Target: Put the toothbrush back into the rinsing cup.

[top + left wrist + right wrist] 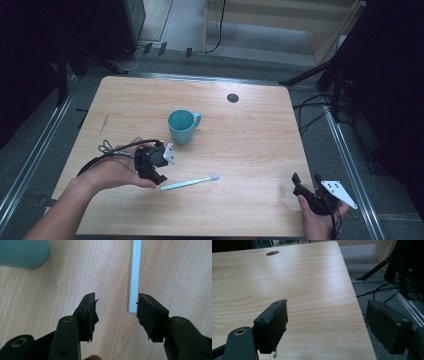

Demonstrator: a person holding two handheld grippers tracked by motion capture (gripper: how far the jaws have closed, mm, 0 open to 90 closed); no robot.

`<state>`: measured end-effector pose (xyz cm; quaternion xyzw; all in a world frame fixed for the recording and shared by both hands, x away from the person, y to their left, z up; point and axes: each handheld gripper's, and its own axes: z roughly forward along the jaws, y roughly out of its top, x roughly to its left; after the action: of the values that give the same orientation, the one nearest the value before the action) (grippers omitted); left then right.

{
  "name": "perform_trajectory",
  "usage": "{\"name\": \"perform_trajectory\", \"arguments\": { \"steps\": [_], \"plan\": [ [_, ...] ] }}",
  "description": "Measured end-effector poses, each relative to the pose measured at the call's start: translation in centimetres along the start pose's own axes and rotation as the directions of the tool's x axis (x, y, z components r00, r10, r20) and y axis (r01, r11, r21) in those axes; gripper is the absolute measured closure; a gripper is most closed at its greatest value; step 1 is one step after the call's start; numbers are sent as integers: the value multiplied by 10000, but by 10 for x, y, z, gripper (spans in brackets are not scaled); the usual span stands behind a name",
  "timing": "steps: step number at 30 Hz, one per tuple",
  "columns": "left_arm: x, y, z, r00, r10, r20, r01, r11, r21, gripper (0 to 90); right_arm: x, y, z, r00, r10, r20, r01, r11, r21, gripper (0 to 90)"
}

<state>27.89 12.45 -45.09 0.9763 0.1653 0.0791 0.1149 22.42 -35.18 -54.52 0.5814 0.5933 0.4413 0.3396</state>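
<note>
On the wooden table [240,130], near the front edge and a bit left of centre, a light blue toothbrush [189,183] lies flat, bristle head pointing right, handle end toward the left gripper [159,176]. That gripper sits just beside the handle end, jaws apart, nothing between them. In the left gripper view the toothbrush [135,275] handle runs away from the camera and its butt end sits just inside the right-hand pad, closer to that pad than to the other, so the brush is off-centre in the gap and not yet touched, as far as I can tell. A teal mug [183,126] stands upright behind the brush, handle to the right, well clear of it; its corner shows in the left gripper view too [23,252]. The right gripper [306,184] rests at the table's front right corner, jaws spread wide and empty, well apart from the brush; its own view looks over bare wood and the right table edge toward the floor cables. Handling guess: the brush looks light, stiff plastic, thin and smooth, lying low on the wood, so it may skid or spin if nudged by one pad first. Best hold is probably across the narrow handle a little up from the butt end, pads squarely on both sides, gripper centred before closing. Not fragile; a modest squeeze should do.
</note>
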Motion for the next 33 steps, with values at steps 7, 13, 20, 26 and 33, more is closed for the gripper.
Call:
{"name": "perform_trajectory", "arguments": {
  "steps": [7, 13, 20, 26, 33],
  "plan": [
    [-5, 26, 20, 9985, 421, 360, -431, 9987, 264, 597, -1, 0, 0, 9999, 88, -75, -87, 10000, 19, 184],
    [-12, 41, 38, 9965, 669, 507, -704, 9951, 695, 654, -1, 0, 0, 9998, 135, -117, -134, 9999, 57, 185],
    [-16, 57, 51, 9943, 742, 772, -815, 9920, 963, 635, -1, 0, 0, 9998, 124, -141, -124, 9999, 10, 188],
    [-22, 68, 62, 9923, 1000, 727, -1092, 9847, 1359, 734, -1, 0, 0, 9998, 135, -164, -135, 9999, -4, 191],
    [-23, 71, 72, 9928, 795, 893, -951, 9778, 1868, 751, -2, 0, 1, 9997, 154, -174, -154, 9999, 4, 192]
  ]
}}
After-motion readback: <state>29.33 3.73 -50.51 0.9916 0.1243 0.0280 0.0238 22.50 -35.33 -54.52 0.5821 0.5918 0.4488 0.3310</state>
